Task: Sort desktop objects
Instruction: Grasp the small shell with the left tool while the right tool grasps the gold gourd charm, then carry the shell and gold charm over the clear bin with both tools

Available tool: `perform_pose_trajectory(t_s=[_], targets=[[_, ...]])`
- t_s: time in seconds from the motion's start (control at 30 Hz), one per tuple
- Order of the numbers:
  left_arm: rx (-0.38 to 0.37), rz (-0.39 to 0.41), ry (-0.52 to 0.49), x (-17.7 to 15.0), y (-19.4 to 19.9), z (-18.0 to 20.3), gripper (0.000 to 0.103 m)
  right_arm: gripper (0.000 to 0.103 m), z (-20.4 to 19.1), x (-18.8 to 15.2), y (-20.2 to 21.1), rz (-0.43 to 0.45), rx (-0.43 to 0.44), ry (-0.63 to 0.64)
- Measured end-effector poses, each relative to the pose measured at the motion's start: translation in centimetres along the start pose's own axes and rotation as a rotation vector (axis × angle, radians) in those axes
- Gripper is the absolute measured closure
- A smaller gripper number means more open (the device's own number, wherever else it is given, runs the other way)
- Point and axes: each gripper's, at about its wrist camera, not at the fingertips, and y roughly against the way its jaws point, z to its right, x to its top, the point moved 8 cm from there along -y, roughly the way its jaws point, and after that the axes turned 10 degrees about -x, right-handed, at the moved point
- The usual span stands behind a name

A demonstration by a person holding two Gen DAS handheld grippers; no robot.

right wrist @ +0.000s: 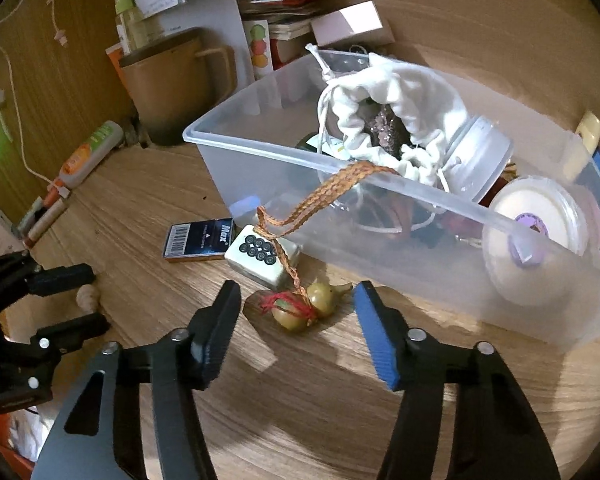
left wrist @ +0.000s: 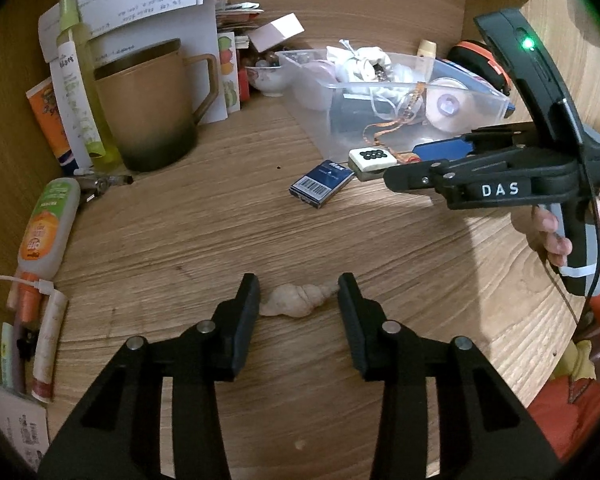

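Observation:
A pale spiral seashell [left wrist: 298,300] lies on the wooden desk between the tips of my open left gripper [left wrist: 299,294], untouched; it also shows in the right wrist view [right wrist: 87,297]. My right gripper [right wrist: 296,304] is open around a green gourd charm [right wrist: 306,306] with red thread, whose braided orange cord [right wrist: 332,190] runs over the rim of the clear plastic bin [right wrist: 268,152]. A mahjong tile [right wrist: 260,258] and a blue Max staple box [right wrist: 198,239] lie beside the charm.
The bin holds a white drawstring pouch [right wrist: 396,96], jars and a round container [right wrist: 540,216]. A brown mug [left wrist: 148,108], tubes [left wrist: 48,228], bottles and papers crowd the left and back. The right gripper's body [left wrist: 492,176] hovers at the right.

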Motion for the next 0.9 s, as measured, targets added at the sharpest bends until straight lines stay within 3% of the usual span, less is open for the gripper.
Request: perform_pose_trajectory(t_s=[0.1, 0.37, 0.9], targets=[[-0.001, -0.001, 0.006, 0.1, 0.0, -0.1, 0.063, 0.068, -0.2, 0.0, 0.1, 0.006, 0.002, 0.013], [-0.013, 0.004, 0.067, 0.1, 0.3, -0.6, 0.063, 0.088, 0.2, -0.5, 0.9, 0.003, 0.048, -0.016], [-0.046, 0.092, 0.093, 3.3, 1.8, 1.4, 0.063, 0.088, 3.0, -1.9, 6.2, 0.111, 0.009, -0.021]])
